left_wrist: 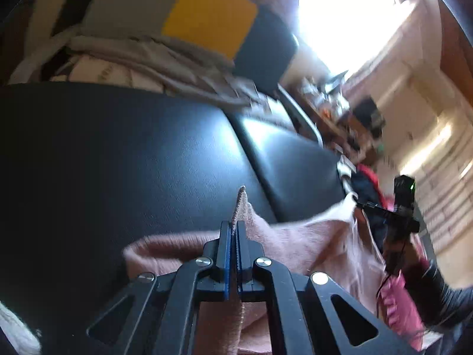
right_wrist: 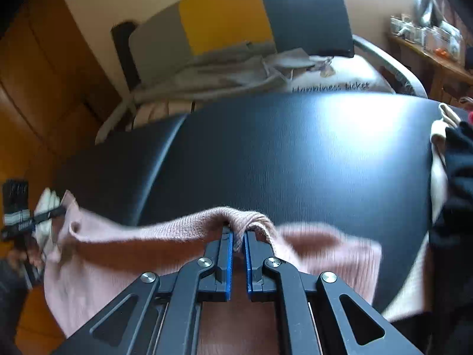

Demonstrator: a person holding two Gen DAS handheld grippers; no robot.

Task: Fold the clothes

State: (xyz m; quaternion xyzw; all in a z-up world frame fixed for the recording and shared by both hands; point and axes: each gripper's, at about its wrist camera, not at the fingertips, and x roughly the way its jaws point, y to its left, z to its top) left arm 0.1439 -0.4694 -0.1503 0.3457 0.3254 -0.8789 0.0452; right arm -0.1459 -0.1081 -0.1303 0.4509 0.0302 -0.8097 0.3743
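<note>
A pink knitted garment (left_wrist: 298,242) hangs stretched between both grippers above a black table (left_wrist: 118,153). My left gripper (left_wrist: 233,230) is shut on its edge, and a ribbed strip of knit sticks up past the fingertips. In the right wrist view my right gripper (right_wrist: 238,236) is shut on a bunched fold of the same pink garment (right_wrist: 142,239), which sags left toward the other gripper (right_wrist: 32,222) at the frame's left edge. The right gripper (left_wrist: 399,207) shows in the left wrist view at the right, holding the far corner. Both views are motion-blurred.
Beyond the black table (right_wrist: 295,153) stands a chair with a grey, yellow and dark back (right_wrist: 224,23) piled with beige clothes (right_wrist: 224,71). Dark and cream garments (right_wrist: 455,171) hang over the table's right edge. A cluttered shelf (right_wrist: 428,41) is at the far right, and wooden cabinets (right_wrist: 38,74) at the left.
</note>
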